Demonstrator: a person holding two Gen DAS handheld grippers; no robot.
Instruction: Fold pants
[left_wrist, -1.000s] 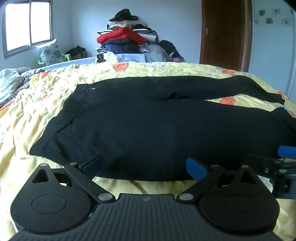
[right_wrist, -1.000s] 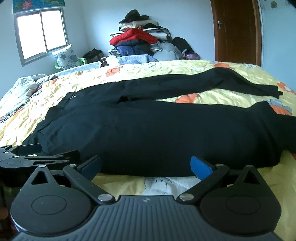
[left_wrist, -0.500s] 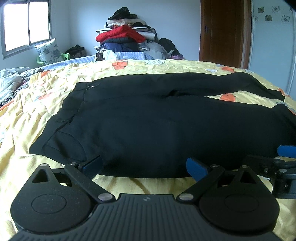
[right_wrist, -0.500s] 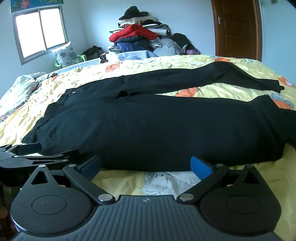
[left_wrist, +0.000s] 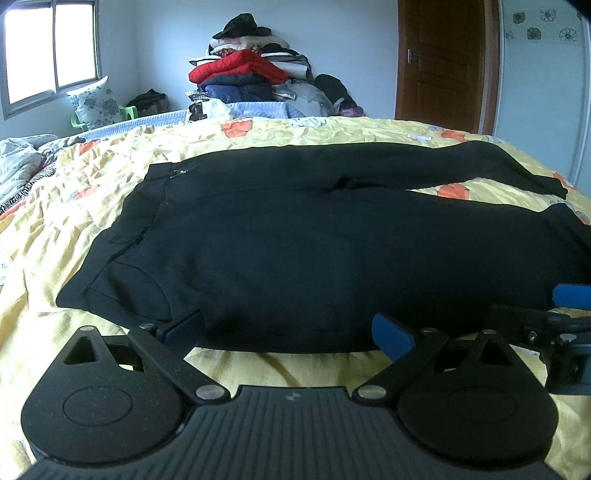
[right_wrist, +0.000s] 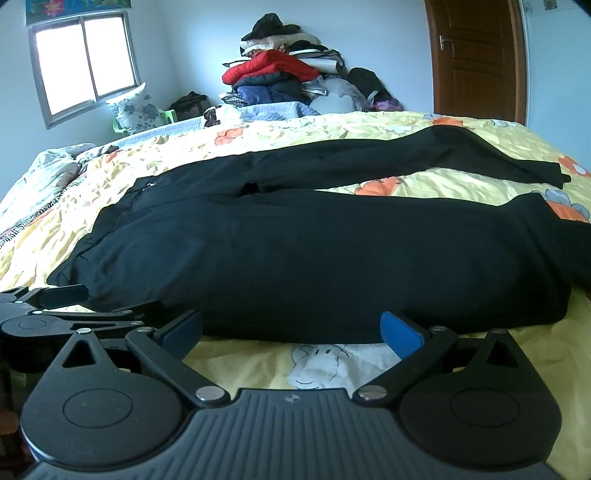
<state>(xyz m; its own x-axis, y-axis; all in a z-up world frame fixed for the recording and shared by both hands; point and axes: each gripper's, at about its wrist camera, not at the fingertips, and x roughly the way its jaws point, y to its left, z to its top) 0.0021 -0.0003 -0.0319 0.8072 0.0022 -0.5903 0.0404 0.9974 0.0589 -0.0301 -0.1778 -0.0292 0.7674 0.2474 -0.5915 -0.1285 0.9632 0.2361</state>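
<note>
Black pants lie flat on the yellow flowered bedspread, waistband to the left, both legs stretched to the right with a gap between them. They also show in the right wrist view. My left gripper is open, its blue pads at the near edge of the pants close to the waist. My right gripper is open at the near edge of the nearer leg. Each gripper shows in the other's view, the right one and the left one.
A pile of clothes with a red jacket stands against the far wall. A flowered pillow lies under the window at the left. A brown door is at the back right. Rumpled bedding lies at the left.
Both grippers have moved a little forward and lower toward the near edge of the pants. Both stay open. The pants have not moved.
</note>
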